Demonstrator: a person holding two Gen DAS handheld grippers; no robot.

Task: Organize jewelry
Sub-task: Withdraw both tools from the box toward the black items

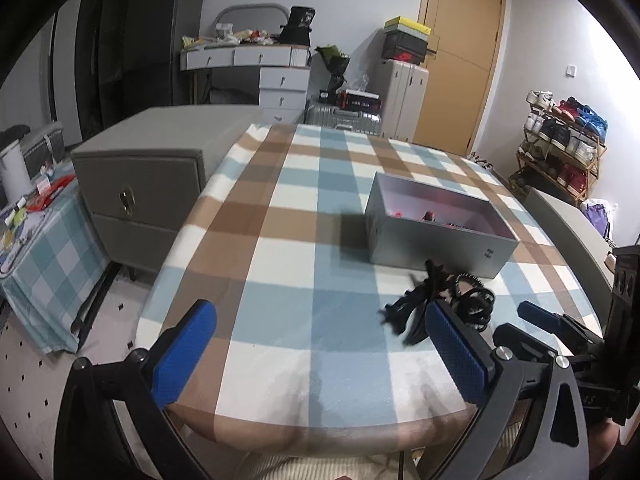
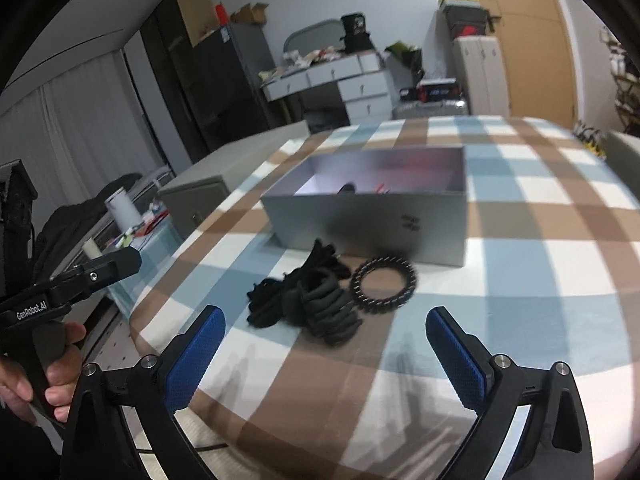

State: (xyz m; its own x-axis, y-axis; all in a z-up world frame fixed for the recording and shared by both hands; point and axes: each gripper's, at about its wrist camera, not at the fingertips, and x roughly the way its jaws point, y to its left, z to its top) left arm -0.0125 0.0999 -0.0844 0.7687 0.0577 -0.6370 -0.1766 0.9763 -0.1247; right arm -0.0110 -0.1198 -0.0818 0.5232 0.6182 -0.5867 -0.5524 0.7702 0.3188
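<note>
A pile of black hair ties [image 2: 316, 304] lies on the checked tablecloth in front of an open grey box [image 2: 372, 216]. A black beaded bracelet [image 2: 383, 285] lies flat beside the pile, close to the box's front wall. The box holds a few small red and dark items. My right gripper [image 2: 326, 330] is open, just short of the pile. My left gripper [image 1: 320, 330] is open and empty above the cloth, left of the pile [image 1: 436, 300]. The box also shows in the left wrist view [image 1: 436, 236]. The right gripper's blue fingertips [image 1: 536, 314] show at the right edge there.
The table [image 1: 280, 240] carries a blue, brown and white checked cloth. A grey bedside cabinet [image 1: 152, 184] stands left of it, next to a low side table [image 1: 44, 224] with clutter. A shoe rack [image 1: 560, 148] stands at the far right.
</note>
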